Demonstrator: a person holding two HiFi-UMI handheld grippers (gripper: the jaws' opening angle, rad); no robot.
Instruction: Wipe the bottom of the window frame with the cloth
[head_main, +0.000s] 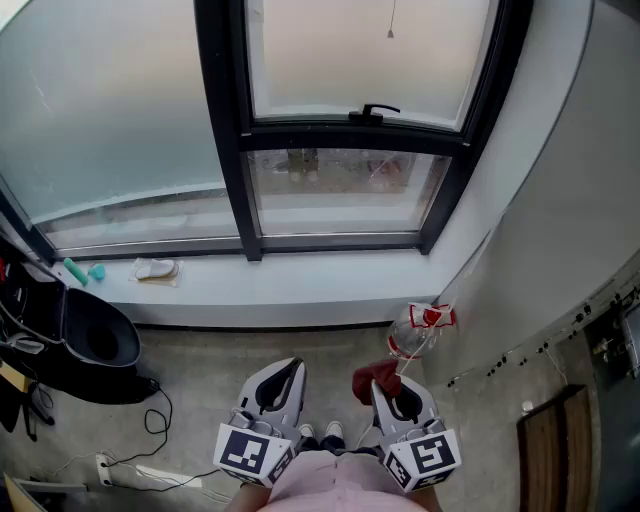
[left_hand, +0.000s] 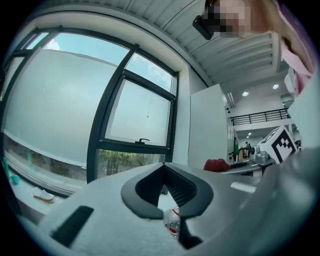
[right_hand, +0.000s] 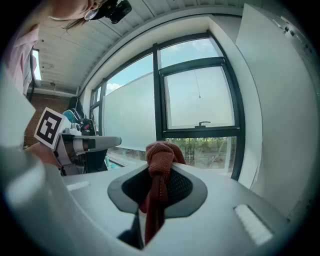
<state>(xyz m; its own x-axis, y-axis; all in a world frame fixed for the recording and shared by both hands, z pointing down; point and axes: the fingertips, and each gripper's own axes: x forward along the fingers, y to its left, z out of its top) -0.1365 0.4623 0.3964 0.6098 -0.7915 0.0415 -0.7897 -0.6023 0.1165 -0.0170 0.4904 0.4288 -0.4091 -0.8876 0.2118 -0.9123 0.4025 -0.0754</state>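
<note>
Presently the red cloth (right_hand: 159, 151) sits clamped between the jaws of the right gripper (head_main: 390, 390), held low over the floor and well short of the window. Long axis runs along the jaws. A bunched, knot-like end sticks out past the jaw tips and points toward the glass; the thinner tail trails back down between the jaws toward the gripper body. In the head view the cloth (head_main: 377, 378) shows as a small red wad at the gripper's front end.

Left gripper (head_main: 290, 372) is level with it, just beside, jaws closed tip to tip with nothing between them.

Black window frame (head_main: 340, 241): its bottom rail lies across the view above a white sill (head_main: 300, 285), well apart from both tools. A black handle (head_main: 372, 110) sits on the upper sash.

Clear plastic bottle with a red label (head_main: 416, 328) stands near the sill's right end, close to the cloth. A pale pad (head_main: 155, 268) and a teal item (head_main: 76, 270) lie on the sill at left. A white power strip (head_main: 140, 476) lies on the floor, lower left.
</note>
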